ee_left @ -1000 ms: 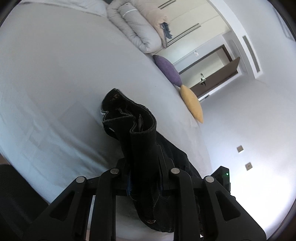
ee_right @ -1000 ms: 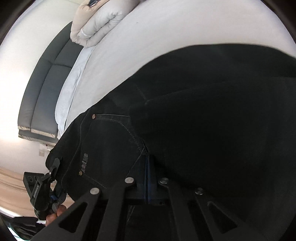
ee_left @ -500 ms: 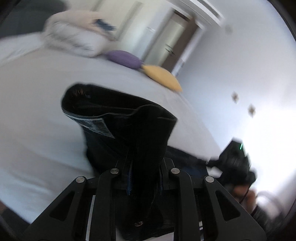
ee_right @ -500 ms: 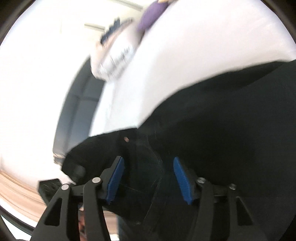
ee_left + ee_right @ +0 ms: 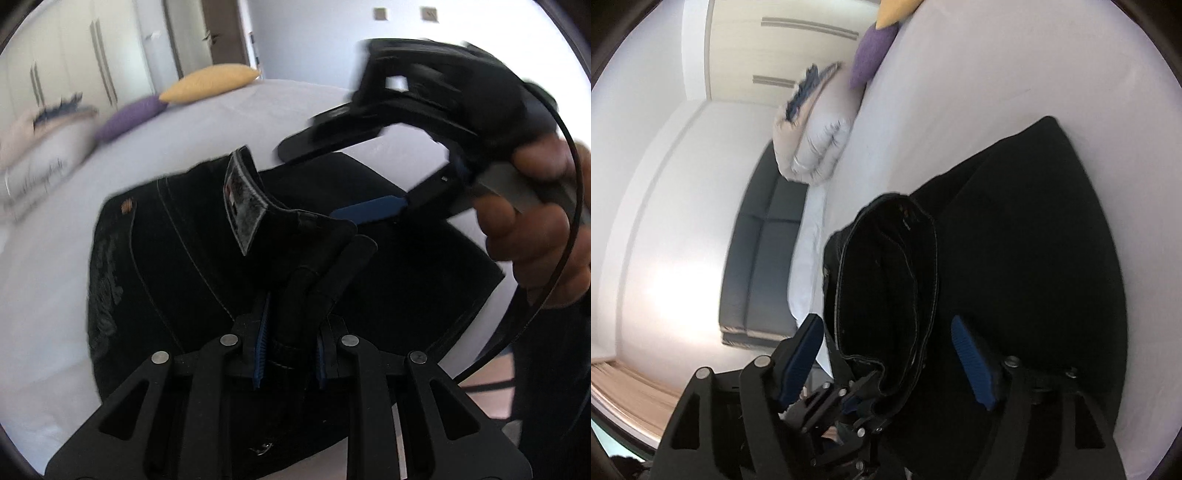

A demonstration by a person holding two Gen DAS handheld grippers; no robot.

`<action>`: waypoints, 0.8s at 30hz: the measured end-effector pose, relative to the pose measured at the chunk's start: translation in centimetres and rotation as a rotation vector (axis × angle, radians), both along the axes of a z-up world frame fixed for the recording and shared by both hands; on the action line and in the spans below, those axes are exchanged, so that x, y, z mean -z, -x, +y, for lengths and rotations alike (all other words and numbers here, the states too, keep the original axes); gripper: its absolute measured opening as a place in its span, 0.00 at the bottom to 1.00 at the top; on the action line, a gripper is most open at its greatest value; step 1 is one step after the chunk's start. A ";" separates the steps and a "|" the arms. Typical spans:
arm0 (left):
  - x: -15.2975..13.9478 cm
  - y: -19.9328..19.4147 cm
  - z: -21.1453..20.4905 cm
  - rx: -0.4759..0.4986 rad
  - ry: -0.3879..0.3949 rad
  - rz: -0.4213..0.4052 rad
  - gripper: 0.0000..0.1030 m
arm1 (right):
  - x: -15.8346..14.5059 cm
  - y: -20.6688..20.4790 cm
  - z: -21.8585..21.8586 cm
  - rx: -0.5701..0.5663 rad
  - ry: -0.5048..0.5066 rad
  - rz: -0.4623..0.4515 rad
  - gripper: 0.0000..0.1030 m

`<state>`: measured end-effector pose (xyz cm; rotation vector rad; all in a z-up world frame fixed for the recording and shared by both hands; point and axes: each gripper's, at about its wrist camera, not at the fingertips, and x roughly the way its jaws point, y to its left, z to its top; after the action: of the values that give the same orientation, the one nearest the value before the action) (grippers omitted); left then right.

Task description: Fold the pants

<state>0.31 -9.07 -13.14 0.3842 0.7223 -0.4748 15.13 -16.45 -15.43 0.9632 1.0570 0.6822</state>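
Note:
Black denim pants [image 5: 177,258] lie on a white bed [image 5: 258,110], partly folded. My left gripper [image 5: 290,354] is shut on a bunched part of the waistband, which stands up between its fingers. My right gripper [image 5: 890,354] is open with its blue pads [image 5: 971,373] wide apart, hovering over the raised waistband [image 5: 886,273]. In the left wrist view the right gripper [image 5: 388,177] shows at the upper right, held by a hand, open above the pants. In the right wrist view the left gripper [image 5: 849,402] shows low, holding the fabric.
A white duvet bundle [image 5: 816,136], a purple cushion [image 5: 129,116] and a yellow cushion [image 5: 210,79] lie at the far side of the bed. A dark grey headboard [image 5: 764,258] stands beside it. Wardrobe doors [image 5: 74,74] and a door are behind.
My right gripper has let go of the pants and opened, then lifted above them. My left gripper has swung round with the waistband still held.

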 end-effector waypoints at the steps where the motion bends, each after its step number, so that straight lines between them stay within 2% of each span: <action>1: 0.0 0.5 -0.4 0.013 -0.031 -0.029 0.18 | -0.3 -0.3 0.5 -0.015 0.016 0.010 0.72; 7: 1.3 2.9 -4.3 0.103 -0.221 -0.158 0.18 | -1.8 -2.1 3.8 -0.094 0.084 -0.003 0.76; 10: 1.8 3.3 -4.5 0.110 -0.228 -0.163 0.18 | -1.6 -2.5 4.2 -0.107 0.132 0.022 0.74; 13: 1.7 3.2 -4.5 0.114 -0.230 -0.179 0.18 | -1.1 -2.8 3.9 -0.102 0.154 0.046 0.53; 14: 1.9 4.3 -2.8 0.117 -0.231 -0.186 0.18 | -0.9 -2.9 3.9 -0.104 0.155 0.049 0.45; 15: 2.1 4.8 -2.4 0.120 -0.232 -0.188 0.18 | -0.7 -3.3 4.2 -0.104 0.155 0.052 0.41; 16: 2.5 6.1 -2.3 0.123 -0.233 -0.191 0.18 | -0.5 -3.4 4.2 -0.102 0.162 0.057 0.33; 17: 2.6 6.3 -2.2 0.124 -0.232 -0.192 0.18 | -0.4 -3.5 4.1 -0.096 0.169 0.057 0.20; 19: 2.5 6.6 -2.2 0.133 -0.222 -0.192 0.18 | -0.6 -3.2 3.7 -0.084 0.186 0.042 0.16; 22: 2.5 7.1 -2.3 0.159 -0.214 -0.200 0.18 | -1.8 -2.1 2.8 -0.060 0.235 -0.021 0.15; 24: 2.3 7.5 -2.7 0.179 -0.202 -0.200 0.17 | -2.3 -1.3 1.7 -0.028 0.239 -0.032 0.15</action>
<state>-7.14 -11.80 -15.40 0.6799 0.5449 -0.5247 16.39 -14.74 -13.16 0.7304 1.0976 0.5771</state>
